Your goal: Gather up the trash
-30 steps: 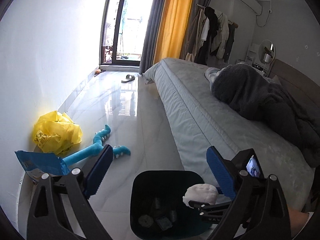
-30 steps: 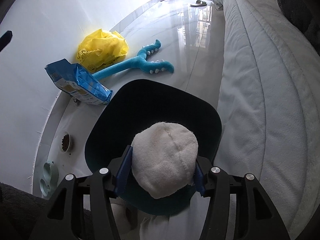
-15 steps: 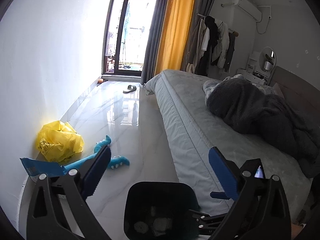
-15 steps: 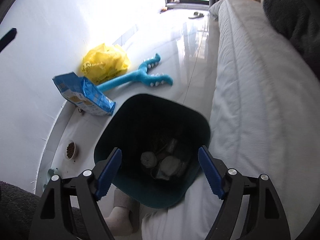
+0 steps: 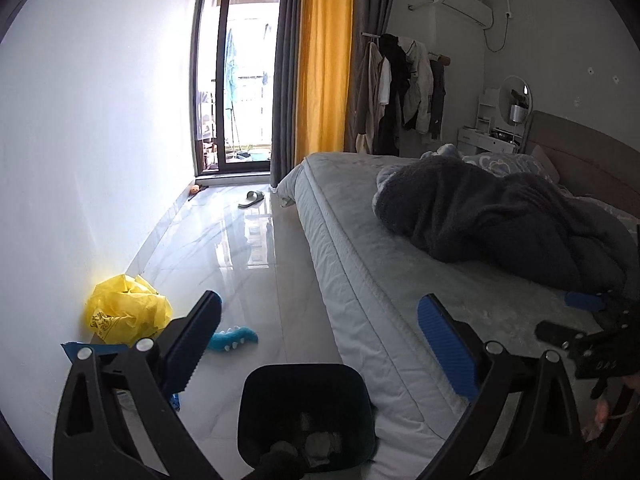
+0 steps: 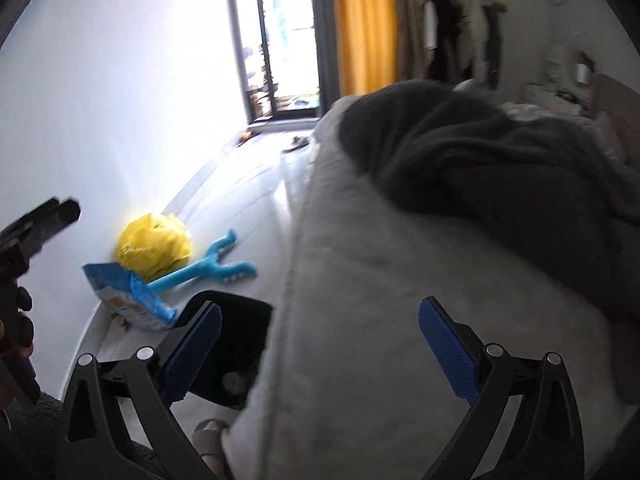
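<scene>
Both the left gripper (image 5: 320, 344) and right gripper (image 6: 320, 344) gape empty; reaching for the yellow bag (image 5: 126, 312) (crumpled, slippery) could knock the bin (image 5: 306, 412).

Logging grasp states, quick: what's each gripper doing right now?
Left gripper: open, holding nothing.
Right gripper: open, holding nothing.
</scene>
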### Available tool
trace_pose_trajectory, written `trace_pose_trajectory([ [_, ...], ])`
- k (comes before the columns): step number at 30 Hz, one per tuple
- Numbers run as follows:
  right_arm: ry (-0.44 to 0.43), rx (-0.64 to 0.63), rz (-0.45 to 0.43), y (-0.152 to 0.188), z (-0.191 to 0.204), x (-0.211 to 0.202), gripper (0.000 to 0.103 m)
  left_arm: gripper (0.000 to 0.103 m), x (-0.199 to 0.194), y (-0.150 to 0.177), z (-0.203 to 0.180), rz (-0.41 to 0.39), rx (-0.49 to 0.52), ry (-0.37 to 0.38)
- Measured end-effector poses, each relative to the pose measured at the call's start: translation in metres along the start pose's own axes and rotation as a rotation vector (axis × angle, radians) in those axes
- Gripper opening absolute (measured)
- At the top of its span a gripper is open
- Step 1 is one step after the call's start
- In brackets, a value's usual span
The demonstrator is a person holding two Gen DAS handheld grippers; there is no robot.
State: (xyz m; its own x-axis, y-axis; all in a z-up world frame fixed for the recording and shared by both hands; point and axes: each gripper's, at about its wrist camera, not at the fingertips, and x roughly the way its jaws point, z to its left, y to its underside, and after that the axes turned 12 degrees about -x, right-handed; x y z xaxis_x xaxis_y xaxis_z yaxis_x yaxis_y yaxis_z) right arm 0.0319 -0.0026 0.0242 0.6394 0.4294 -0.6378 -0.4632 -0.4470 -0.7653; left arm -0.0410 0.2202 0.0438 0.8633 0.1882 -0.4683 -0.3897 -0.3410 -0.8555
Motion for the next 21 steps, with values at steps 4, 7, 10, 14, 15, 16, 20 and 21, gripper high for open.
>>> trace_pose_trajectory([
  [4,0.126,0.031,-0.014,0.022,-0.028,-0.052,0.100,0.100,-0.022,0.006,-0.018,-0.016,-0.018,0.048],
  [7,0.176,0.011,-0.044,0.043,-0.039,-0.089,0.100,0.100,-0.036,0.014,-0.035,-0.017,0.031,0.029],
  [10,0.170,0.014,-0.083,0.063,-0.051,-0.120,0.100,0.100,-0.054,0.028,-0.047,-0.002,0.065,0.054],
  [14,0.212,0.078,-0.114,0.087,-0.062,-0.149,0.100,0.100,-0.068,0.042,-0.057,0.016,0.078,0.079],
  [15,0.214,0.093,-0.122,0.093,-0.063,-0.154,0.100,0.100,-0.070,0.044,-0.059,0.027,0.077,0.077],
  [16,0.219,0.109,-0.128,0.099,-0.065,-0.159,0.100,0.100,-0.070,0.047,-0.059,0.035,0.077,0.073],
  [20,0.219,0.110,-0.143,0.117,-0.058,-0.166,0.100,0.100,-0.075,0.065,-0.058,0.036,0.090,0.051],
  [21,0.215,0.108,-0.144,0.120,-0.058,-0.166,0.100,0.100,-0.076,0.071,-0.057,0.031,0.099,0.040],
])
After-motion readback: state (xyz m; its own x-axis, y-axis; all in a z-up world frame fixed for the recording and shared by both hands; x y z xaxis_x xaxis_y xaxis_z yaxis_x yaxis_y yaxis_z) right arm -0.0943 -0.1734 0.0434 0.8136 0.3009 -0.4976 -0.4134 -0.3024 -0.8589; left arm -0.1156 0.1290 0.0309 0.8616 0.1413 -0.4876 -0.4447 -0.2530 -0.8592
